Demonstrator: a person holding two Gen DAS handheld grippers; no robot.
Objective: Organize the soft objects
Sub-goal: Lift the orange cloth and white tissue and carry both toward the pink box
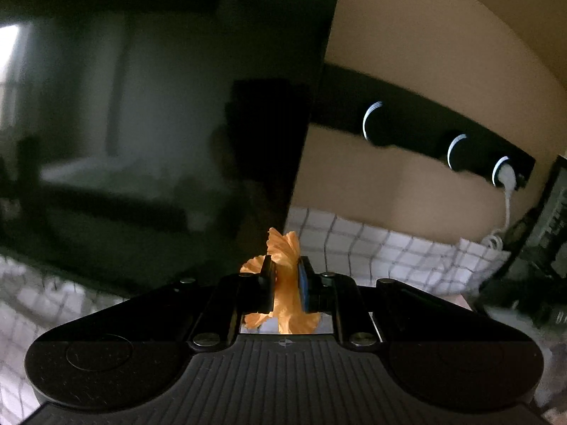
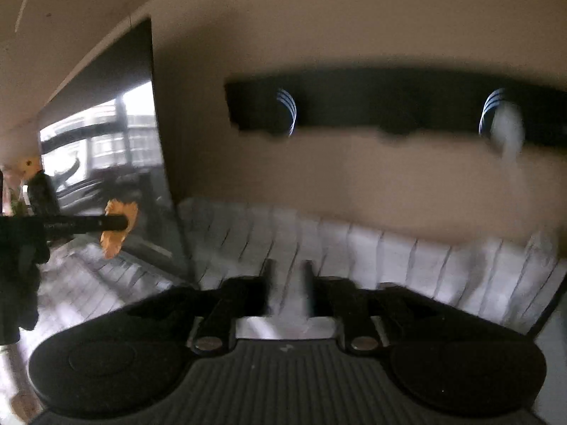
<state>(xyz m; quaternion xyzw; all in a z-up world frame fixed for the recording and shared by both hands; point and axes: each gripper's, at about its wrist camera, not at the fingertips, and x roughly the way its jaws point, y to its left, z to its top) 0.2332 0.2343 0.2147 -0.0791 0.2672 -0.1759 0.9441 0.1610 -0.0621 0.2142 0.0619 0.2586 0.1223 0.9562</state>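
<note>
dark screen (image 1: 141, 106) close ahead, wall (image 1: 407, 35) beside

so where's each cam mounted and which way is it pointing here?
Left wrist: sits on the left gripper, facing the dark screen, wall and checked cloth; its jaws are shut on an orange cloth.
Right wrist: sits on the right gripper, facing the wall and the black socket strip above the checked cloth; its jaws stand apart with nothing between them.
Shared: screen, socket strip, checked cloth; the right view also catches the left gripper holding the orange cloth at its left edge.
</note>
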